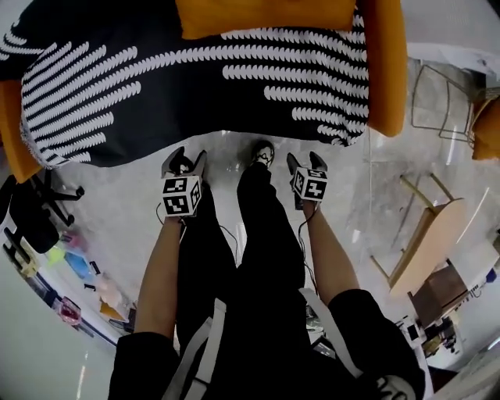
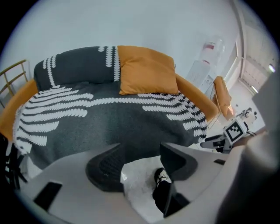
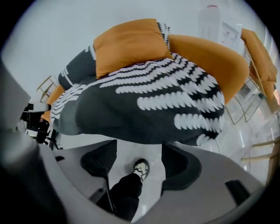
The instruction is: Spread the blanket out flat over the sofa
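Blanket (image 1: pixel 195 94) lies flat across the sofa (image 1: pixel 387 70) and hangs over its front edge. Left gripper (image 1: pixel 184 162) and right gripper (image 1: pixel 301 162) are let go, jaws apart, holding nothing.

Orange sofa (image 1: pixel 387 70), dark blanket (image 1: pixel 203 101) with white feathered stripes spread over its seat and hanging past the front edge, orange cushion (image 1: pixel 262 16) on the blanket at the back edge, pale marbled floor (image 1: pixel 117 207) beneath
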Demonstrator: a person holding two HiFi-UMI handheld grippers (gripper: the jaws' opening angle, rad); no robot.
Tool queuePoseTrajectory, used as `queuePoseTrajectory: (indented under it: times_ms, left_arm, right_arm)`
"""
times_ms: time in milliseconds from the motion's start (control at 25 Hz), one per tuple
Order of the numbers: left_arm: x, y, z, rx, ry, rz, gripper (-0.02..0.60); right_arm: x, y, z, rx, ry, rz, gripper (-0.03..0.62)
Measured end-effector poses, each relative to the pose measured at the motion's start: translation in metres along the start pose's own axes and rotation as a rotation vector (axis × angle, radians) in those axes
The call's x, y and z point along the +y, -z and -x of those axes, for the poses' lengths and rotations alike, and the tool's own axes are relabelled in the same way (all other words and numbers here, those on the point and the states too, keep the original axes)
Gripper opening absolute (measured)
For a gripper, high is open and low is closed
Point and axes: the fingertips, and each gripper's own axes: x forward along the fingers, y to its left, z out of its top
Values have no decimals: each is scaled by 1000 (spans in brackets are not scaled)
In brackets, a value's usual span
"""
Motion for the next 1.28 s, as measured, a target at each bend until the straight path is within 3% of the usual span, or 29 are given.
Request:
queuePoseTrajectory:
  times_ms: [200,320,400,520,600,1040,1280]
  left_arm:
    - [42,14,50,-39,-45,80,259]
    - [63,15,85,-70,-60,125,258]
    - [71,8,106,-105,-69,157,223]
    - [79,-7,141,-164,-75,178,72]
    - [87,-22,163,-214,-78,181,43]
    - [139,-78,289,-392,-66,186,22]
    - [151,-119,347,-499,-34,123,22]
  right_arm:
    - [115,-42,15,-48,-131,125,328]
    - [185,-68,36,-82,-209,216,292]
    - [225,-92,54,-119,-250,301,219]
    - [279,-122,89,-182,-276,406,76]
    - [312,-142,111,-228,-290,447,11]
    - [472,-158,222,-374,-353,545,9]
    - [527,-181,280,-509,-342,534,9]
